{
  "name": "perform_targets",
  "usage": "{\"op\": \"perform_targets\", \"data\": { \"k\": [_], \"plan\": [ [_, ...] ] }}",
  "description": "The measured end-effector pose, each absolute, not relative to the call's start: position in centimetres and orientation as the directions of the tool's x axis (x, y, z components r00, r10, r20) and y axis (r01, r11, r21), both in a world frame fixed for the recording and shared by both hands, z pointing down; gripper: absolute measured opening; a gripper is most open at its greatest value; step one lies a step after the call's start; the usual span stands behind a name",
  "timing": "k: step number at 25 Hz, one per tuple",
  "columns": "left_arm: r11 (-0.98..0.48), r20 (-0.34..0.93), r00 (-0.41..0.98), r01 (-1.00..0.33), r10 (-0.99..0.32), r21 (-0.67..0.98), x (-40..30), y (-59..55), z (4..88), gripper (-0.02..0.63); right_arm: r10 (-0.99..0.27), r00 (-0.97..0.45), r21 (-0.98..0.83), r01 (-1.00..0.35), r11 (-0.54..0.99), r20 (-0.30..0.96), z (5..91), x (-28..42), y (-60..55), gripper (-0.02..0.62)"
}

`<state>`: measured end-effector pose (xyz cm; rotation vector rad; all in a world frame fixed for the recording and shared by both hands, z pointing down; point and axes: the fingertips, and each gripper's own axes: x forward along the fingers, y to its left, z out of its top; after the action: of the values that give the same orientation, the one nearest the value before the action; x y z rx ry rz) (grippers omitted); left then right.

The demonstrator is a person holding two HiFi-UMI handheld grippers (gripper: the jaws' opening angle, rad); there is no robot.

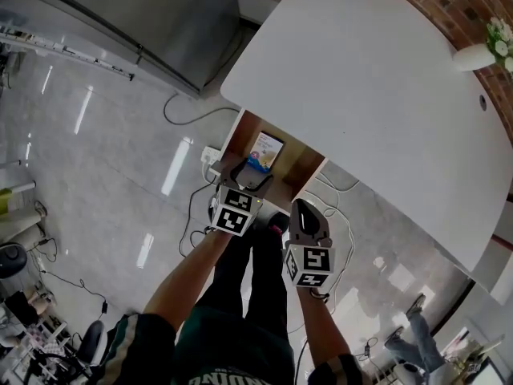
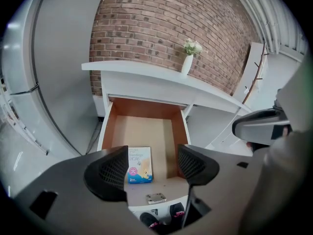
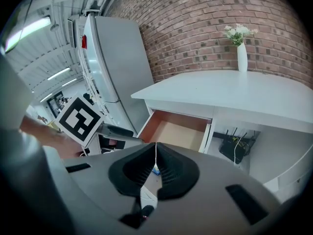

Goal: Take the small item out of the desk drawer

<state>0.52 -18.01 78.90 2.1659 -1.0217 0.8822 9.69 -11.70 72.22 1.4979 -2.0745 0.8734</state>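
The desk drawer [image 1: 303,165] stands pulled out under the white desk, and its wooden bottom [image 2: 146,131] shows in the left gripper view. A small blue-and-white box [image 1: 265,151] [image 2: 139,164] lies flat in it near the front left. My left gripper [image 1: 247,175] [image 2: 152,166] hangs just over the drawer's front edge, open, with the box seen between its fingers but not touched. My right gripper [image 1: 306,215] [image 3: 155,173] is held back to the right of the drawer front, shut and empty. From there the drawer [image 3: 176,131] shows ahead.
The white desk top [image 1: 377,95] spreads right of the drawer, with a white vase of flowers [image 1: 481,54] at its far end. A tall grey cabinet [image 1: 160,22] stands left. Cables [image 1: 188,119] trail on the floor; a router [image 3: 234,148] sits under the desk.
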Motion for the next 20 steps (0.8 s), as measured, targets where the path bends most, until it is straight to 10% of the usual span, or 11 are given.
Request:
{"op": "perform_targets", "data": {
  "k": [20],
  "plan": [
    [-0.528, 0.848, 0.420, -0.824, -0.323, 0.206, 1.4, -20.3, 85.1, 0.331, -0.641, -0.331, -0.265, -0.943, 0.200, 0.693, 74.9, 9.0, -11.5, 0.025]
  ]
}}
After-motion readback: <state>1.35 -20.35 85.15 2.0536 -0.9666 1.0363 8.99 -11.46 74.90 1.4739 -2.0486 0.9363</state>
